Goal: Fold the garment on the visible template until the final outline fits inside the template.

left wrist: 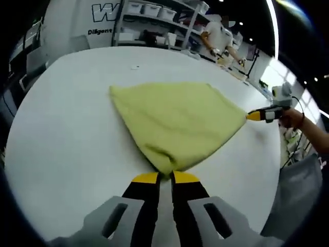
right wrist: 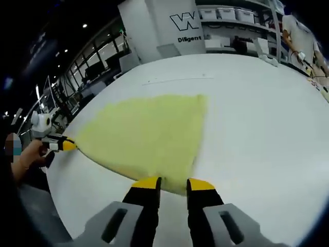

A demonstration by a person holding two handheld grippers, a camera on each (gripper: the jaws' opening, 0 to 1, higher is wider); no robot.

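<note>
A yellow-green cloth garment (left wrist: pixel 175 121) lies spread on the white round table (left wrist: pixel 61 134), drawn out to a point at two corners. In the left gripper view my left gripper (left wrist: pixel 165 177) is shut on the near corner, its yellow-tipped jaws close together. My right gripper (left wrist: pixel 255 116) pinches the far right corner. In the right gripper view the garment (right wrist: pixel 149 134) runs from my right gripper (right wrist: pixel 173 183), which grips its near edge, to the left gripper (right wrist: pixel 64 145) at the left tip. A faint thin line (right wrist: pixel 175 80) marks the table beyond the cloth.
A hand (left wrist: pixel 293 118) holds the right gripper past the table's right edge. Shelves with white bins (left wrist: pixel 154 15) and a person in white (left wrist: pixel 218 36) stand behind the table. Another hand (right wrist: pixel 28 157) is at the table's left edge.
</note>
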